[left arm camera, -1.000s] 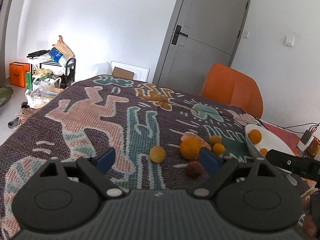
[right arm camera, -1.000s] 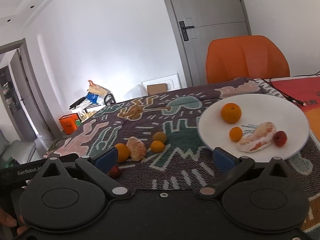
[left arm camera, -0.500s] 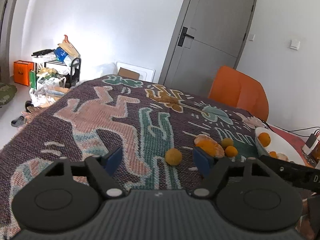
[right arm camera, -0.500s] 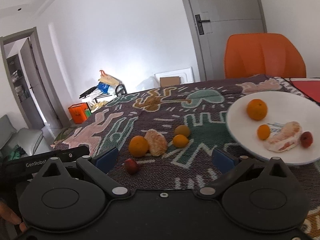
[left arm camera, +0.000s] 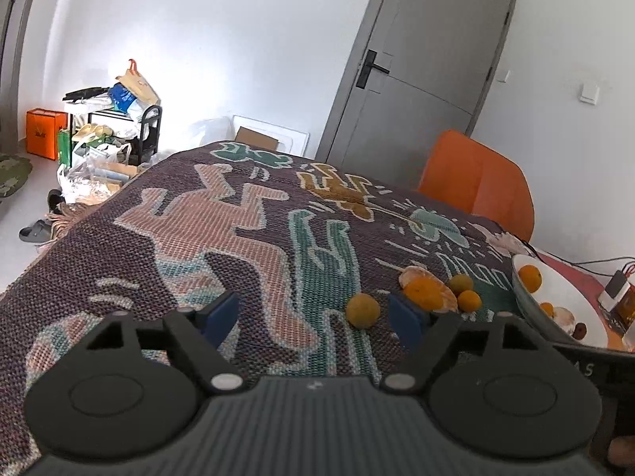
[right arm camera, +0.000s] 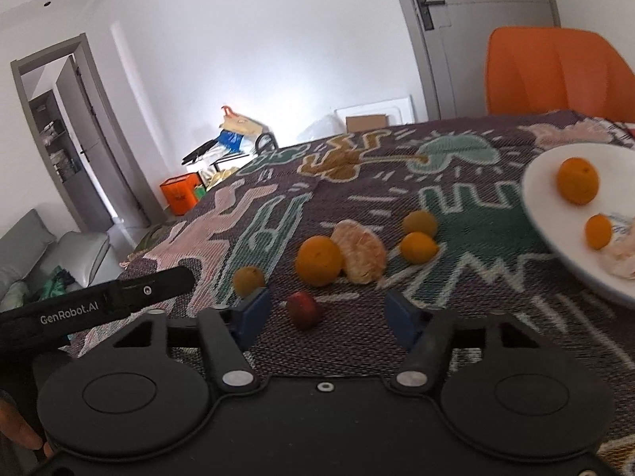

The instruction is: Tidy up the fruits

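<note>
Right hand-held gripper (right arm camera: 327, 315): jaws just been closing, part open, red fruit (right arm camera: 304, 309) between pads, not yet pinched. Left hand-held gripper (left arm camera: 313, 315): jaws wide, just been opening, nothing between; yellow fruit (left arm camera: 362, 310) just inside its right pad. Orange (right arm camera: 318, 260), peeled segment (right arm camera: 363, 257), two small oranges behind red fruit on tabletop (right arm camera: 456, 277). Plate (right arm camera: 555, 230) right of red fruit, holds more fruit.

cut off: white plate (right arm camera: 555, 238) at right edge | blurred: orange chair (right arm camera: 555, 71)
</note>
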`<state>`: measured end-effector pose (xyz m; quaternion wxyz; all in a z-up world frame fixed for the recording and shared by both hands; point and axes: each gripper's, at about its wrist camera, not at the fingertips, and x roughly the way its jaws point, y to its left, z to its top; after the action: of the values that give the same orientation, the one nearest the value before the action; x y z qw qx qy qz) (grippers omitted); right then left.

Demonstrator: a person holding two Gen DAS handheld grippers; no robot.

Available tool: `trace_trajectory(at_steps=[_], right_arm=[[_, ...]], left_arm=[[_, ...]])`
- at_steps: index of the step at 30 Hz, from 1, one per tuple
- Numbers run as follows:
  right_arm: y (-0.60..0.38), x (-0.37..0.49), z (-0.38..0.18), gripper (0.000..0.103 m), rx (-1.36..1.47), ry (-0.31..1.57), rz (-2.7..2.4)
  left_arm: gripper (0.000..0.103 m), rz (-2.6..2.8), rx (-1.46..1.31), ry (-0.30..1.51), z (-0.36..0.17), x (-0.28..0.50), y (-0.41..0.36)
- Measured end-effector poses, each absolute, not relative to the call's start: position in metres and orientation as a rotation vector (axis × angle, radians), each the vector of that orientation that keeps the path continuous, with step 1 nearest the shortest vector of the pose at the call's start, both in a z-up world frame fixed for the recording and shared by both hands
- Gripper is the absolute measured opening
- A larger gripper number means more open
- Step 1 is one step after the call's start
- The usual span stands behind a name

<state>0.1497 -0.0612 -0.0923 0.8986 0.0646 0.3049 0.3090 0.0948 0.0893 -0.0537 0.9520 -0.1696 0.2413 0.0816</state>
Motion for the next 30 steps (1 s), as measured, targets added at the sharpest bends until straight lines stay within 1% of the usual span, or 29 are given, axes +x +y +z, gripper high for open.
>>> trace_trajectory(at_steps=[4,13,15,16,22,30], right_arm=[[-0.053,0.153,-0.095,0.054,0.13,0.648,0.653],[-0.043,0.158,-0.101,0.039,0.121,0.669,0.669],[-0.042,0.16,-0.104,0.023,0.12,0.677,0.669],[-0.042,0.161,-0.105,0.021,0.125,0.681,0.67],[-0.051,0.16,-0.103,0.021,0.145,0.672,0.669],[-0.072,0.158,-0.098,0.021,0.159,0.652,0.636]], left_arm=[[0.08,0.17,-0.362,0.487,-0.055,0.094,0.095],[0.08,0.165,-0.377,0.488,-0.056,0.095,0.099],[0.08,0.16,-0.382,0.488,-0.056,0.096,0.098],[0.08,0.158,-0.383,0.487,-0.056,0.097,0.098],[0.08,0.145,-0.384,0.492,-0.057,0.105,0.091],[0.075,0.125,-0.368,0.501,-0.06,0.114,0.078]])
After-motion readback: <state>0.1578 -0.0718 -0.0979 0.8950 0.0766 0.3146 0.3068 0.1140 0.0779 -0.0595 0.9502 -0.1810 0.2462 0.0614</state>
